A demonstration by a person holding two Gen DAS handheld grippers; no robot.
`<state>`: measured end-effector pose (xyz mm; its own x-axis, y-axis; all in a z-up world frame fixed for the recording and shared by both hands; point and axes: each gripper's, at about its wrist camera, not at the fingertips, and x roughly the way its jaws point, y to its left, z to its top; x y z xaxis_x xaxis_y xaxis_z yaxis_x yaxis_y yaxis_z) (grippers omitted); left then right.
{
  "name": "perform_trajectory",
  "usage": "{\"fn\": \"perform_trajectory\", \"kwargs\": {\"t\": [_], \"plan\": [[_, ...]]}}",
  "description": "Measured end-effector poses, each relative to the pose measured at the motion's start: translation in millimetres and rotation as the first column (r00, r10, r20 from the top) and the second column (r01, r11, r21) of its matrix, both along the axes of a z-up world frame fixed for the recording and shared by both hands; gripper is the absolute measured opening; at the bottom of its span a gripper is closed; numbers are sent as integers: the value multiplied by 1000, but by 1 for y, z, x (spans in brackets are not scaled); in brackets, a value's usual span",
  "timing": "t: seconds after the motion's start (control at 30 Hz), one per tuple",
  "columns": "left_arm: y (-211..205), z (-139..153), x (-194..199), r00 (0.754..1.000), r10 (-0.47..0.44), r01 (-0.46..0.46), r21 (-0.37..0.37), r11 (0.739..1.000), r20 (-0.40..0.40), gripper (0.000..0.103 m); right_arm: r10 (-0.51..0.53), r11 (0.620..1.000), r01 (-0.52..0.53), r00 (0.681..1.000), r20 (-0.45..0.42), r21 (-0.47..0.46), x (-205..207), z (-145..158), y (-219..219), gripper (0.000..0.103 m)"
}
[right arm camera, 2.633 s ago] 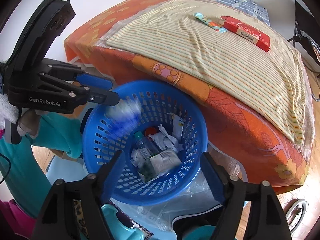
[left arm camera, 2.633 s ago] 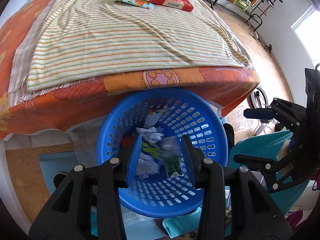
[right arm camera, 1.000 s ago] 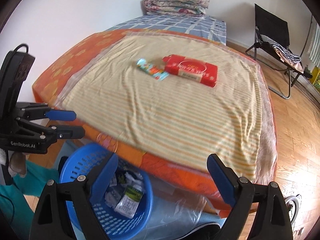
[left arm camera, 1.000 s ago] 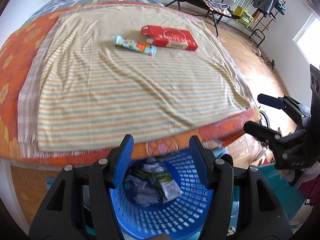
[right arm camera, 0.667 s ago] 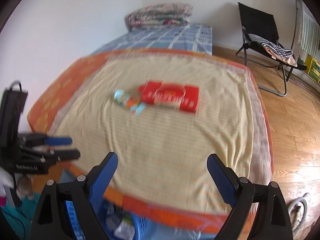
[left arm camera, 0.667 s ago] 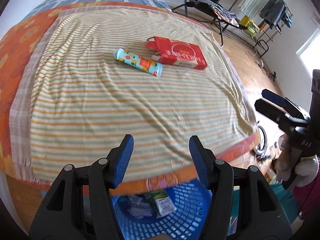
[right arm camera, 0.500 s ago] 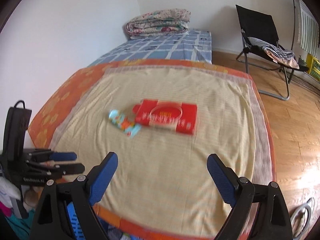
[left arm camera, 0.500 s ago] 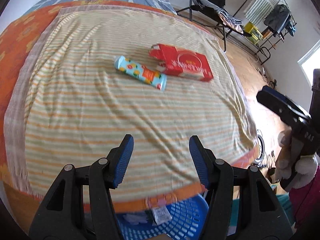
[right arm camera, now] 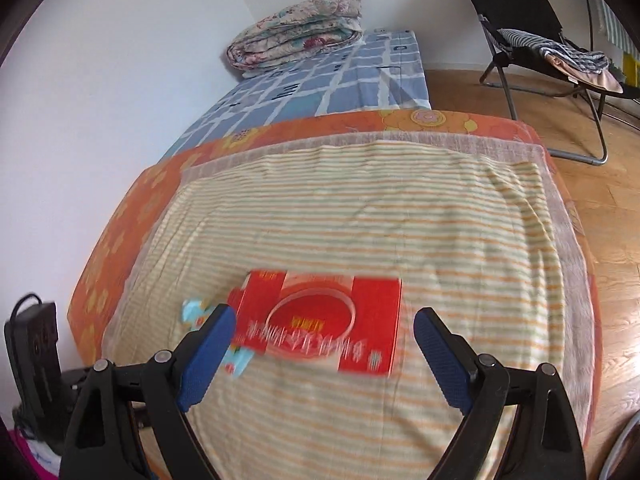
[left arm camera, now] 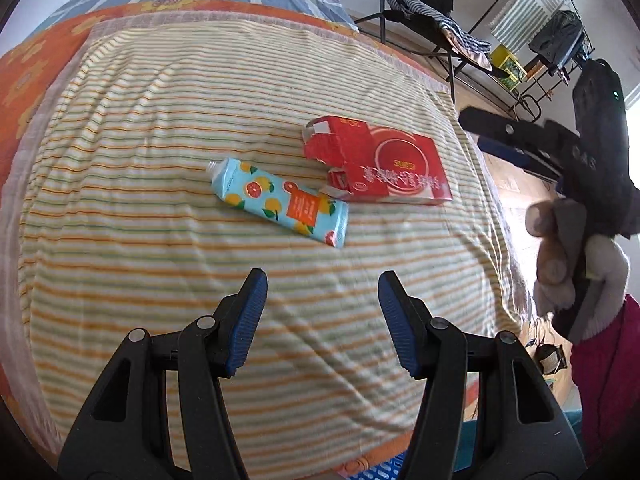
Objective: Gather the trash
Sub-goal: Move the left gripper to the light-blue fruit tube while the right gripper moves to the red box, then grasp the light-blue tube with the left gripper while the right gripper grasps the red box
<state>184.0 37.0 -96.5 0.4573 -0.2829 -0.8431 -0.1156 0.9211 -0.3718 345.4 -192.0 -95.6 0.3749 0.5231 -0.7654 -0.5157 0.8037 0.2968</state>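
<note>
A flat red carton (left arm camera: 380, 168) lies on the striped cloth (left arm camera: 160, 120) of the bed, torn open at its near-left end. Beside it, touching its corner, lies a light-blue drink carton (left arm camera: 280, 202) printed with oranges. My left gripper (left arm camera: 322, 286) hovers open and empty over the cloth, short of the blue carton. My right gripper (right arm camera: 320, 328) is open and empty, with the red carton (right arm camera: 320, 334) seen between its fingers and the blue carton (right arm camera: 200, 316) partly hidden behind the left finger. In the left wrist view the right gripper (left arm camera: 484, 132) appears at the right, held by a hand (left arm camera: 560, 248).
A sliver of the blue basket (left arm camera: 384, 472) shows below the bed's near edge. A folded quilt (right arm camera: 296, 36) lies at the bed's far end. A black folding chair (right arm camera: 532, 40) stands on the wooden floor to the right. The wall runs along the bed's left side.
Both grippers have moved from over the blue basket out across the bed toward the two cartons. The basket has dropped almost out of view. Both jaws kept their width.
</note>
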Motion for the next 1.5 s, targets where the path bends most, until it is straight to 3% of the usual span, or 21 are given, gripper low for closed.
{"fn": "perform_trajectory", "kwargs": {"t": [0.37, 0.43, 0.5, 0.63, 0.77, 0.83, 0.9, 1.0, 1.17, 1.3, 1.4, 1.5], "plan": [[16, -14, 21, 1000, 20, -20, -3, 1000, -5, 51, 41, 998, -38, 996, -75, 41, 43, -35, 31, 89], [22, -16, 25, 1000, 29, -29, -11, 1000, -7, 42, 47, 998, -43, 995, -90, 41, 47, -40, 33, 88], [27, -19, 30, 999, 40, -40, -20, 999, -10, 39, 42, 998, -36, 992, -117, 50, 51, -46, 31, 87], [33, -22, 39, 999, 47, -47, -14, 999, -8, 32, 50, 998, -44, 987, -154, 43, 50, -54, 23, 87], [33, -22, 47, 999, 52, -52, 2, 999, 5, 32, 76, 997, -75, 978, -193, 12, 37, -62, 15, 86], [34, -22, 51, 998, 58, -58, 11, 998, 11, 32, 67, 995, -76, 988, -137, -58, 26, -57, 14, 86], [34, -23, 53, 998, 62, -62, 10, 998, 12, 32, 111, 985, -114, 993, -27, -126, 9, -45, 15, 86], [34, -25, 57, 998, 64, -65, 20, 998, 12, 32, 230, 953, -207, 970, 84, -221, -20, -33, 23, 89], [37, -30, 63, 996, 93, -93, 7, 996, 2, 32, 415, 826, -281, 890, 190, -489, -64, -46, 50, 91], [36, -29, 69, 995, 98, -98, 12, 995, 7, 32, 452, 760, -267, 872, 186, -593, -67, -68, 59, 91], [33, -29, 73, 995, 102, -102, 24, 994, 16, 32, 438, 770, -233, 870, 226, -594, -64, -68, 59, 99], [29, -28, 78, 995, 99, -100, 37, 994, 30, 28, 380, 821, -236, 906, 189, -520, -52, -68, 51, 93]]}}
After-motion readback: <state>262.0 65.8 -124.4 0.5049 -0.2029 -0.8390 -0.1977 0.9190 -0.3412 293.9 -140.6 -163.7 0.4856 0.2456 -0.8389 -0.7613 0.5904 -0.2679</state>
